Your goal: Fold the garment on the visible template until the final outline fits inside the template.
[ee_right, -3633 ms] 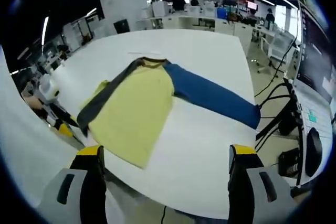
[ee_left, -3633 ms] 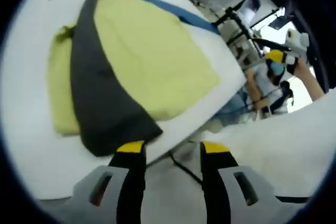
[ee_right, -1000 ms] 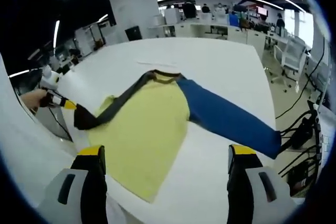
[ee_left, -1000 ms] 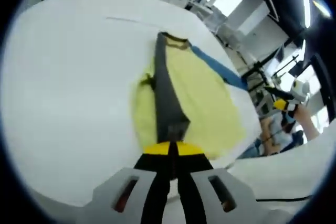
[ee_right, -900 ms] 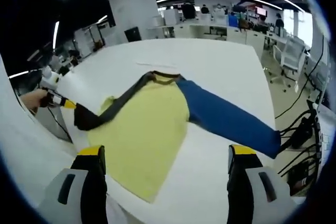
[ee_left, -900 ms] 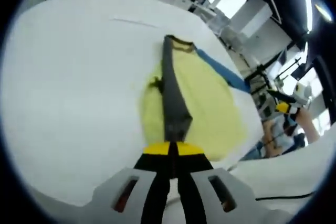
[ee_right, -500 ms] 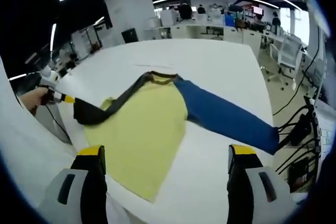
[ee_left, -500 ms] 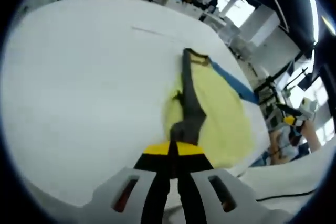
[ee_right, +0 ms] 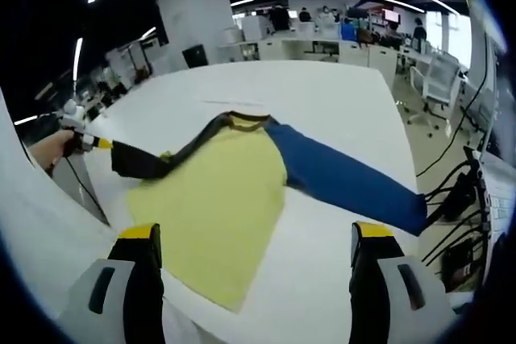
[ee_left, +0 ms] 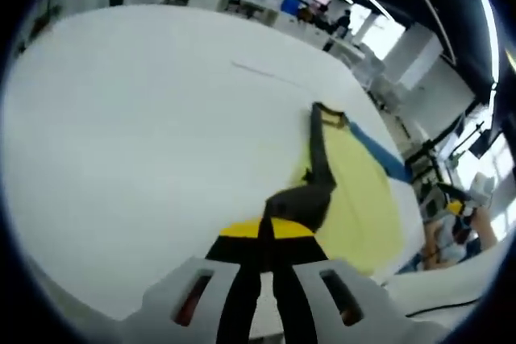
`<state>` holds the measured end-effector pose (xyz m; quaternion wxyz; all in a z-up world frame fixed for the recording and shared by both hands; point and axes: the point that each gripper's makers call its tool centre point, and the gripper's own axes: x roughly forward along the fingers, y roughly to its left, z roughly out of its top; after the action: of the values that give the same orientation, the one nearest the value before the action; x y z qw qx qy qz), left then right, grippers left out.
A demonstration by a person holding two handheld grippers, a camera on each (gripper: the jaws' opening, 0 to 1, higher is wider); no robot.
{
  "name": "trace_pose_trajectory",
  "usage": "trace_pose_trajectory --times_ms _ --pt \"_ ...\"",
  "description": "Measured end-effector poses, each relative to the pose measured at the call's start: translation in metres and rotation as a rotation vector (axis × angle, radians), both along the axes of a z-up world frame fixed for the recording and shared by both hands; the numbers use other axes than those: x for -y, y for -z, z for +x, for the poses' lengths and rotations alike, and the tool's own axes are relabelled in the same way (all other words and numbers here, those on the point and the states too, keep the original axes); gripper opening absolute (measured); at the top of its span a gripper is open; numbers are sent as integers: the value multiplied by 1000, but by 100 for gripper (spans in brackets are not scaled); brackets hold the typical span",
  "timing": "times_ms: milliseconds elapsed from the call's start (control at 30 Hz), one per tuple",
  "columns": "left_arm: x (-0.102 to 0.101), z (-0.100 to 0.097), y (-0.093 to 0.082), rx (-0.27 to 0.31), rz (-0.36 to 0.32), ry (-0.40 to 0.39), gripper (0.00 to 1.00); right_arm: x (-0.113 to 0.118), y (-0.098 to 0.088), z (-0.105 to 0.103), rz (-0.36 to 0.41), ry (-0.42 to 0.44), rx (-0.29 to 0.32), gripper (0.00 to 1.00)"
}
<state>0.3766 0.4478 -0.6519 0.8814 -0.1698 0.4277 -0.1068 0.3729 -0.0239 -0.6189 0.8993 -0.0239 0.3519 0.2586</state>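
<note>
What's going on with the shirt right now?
A person with a gripper in each hand is working on a yellow shirt spread on the white table. The left gripper is shut on the dark sleeve, holding it out to the shirt's side. The right gripper is open and hangs above the near table edge, holding nothing. The blue sleeve lies stretched out flat. No fold of the body is done yet.

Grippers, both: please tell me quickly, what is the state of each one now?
Left gripper: closed, holding the end of the dark sleeve.
Right gripper: open, holding nothing, above the table.
</note>
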Motion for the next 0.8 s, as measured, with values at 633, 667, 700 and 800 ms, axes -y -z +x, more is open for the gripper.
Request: trace_pose_trajectory --times_ms 633,667,700,800 --pt "-87 47 8 73 -83 -315 0 -7 -1 -4 1 37 -3 97" --pt "-89 49 10 69 -92 -329 0 -7 0 -5 0 39 -4 97" --pt "-96 52 15 64 -95 -343 0 -7 0 -6 0 42 -5 97" --pt "-113 58 23 63 -107 -377 0 -7 1 -8 3 55 -8 97"
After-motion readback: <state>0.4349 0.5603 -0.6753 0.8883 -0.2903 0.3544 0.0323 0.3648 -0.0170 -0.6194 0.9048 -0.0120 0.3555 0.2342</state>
